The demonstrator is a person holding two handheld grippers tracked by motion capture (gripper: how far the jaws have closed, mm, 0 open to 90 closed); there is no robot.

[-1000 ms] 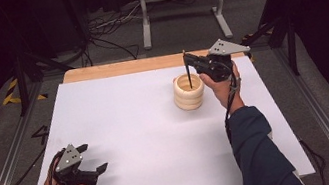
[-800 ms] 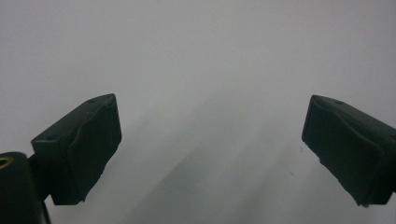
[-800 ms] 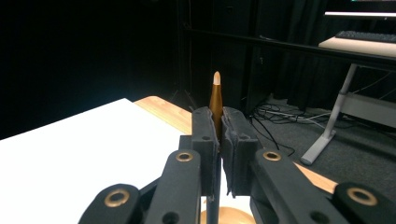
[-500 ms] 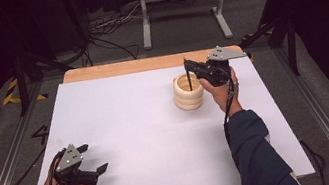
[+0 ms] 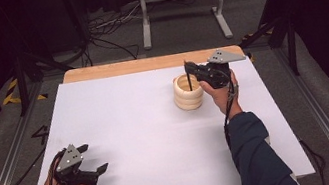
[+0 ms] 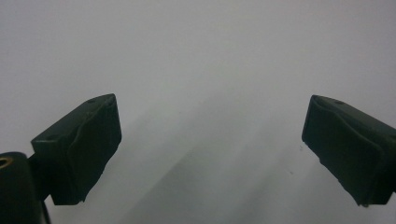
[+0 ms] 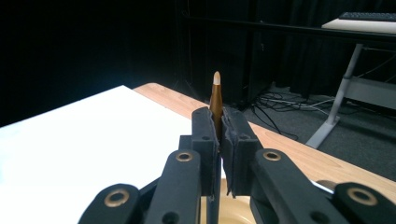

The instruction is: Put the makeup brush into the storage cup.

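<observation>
High view: the right gripper (image 5: 189, 69) pinches a thin brown stick (image 7: 216, 100), perhaps a brush, over the wooden ring cup (image 5: 187, 91) near the table's (image 5: 130, 113) far edge. The left gripper (image 5: 93, 160) rests near the front-left corner, jaws spread, with open white surface between them.

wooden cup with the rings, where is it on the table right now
In the high view the wooden cup stands at the table's far right, just left of the right gripper, whose thin stick dips into it.

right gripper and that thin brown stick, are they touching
Touching. In the right gripper view the right gripper has its jaws shut on the brown stick, whose pale tip rises above them; the high view shows it standing in the wooden cup.
</observation>
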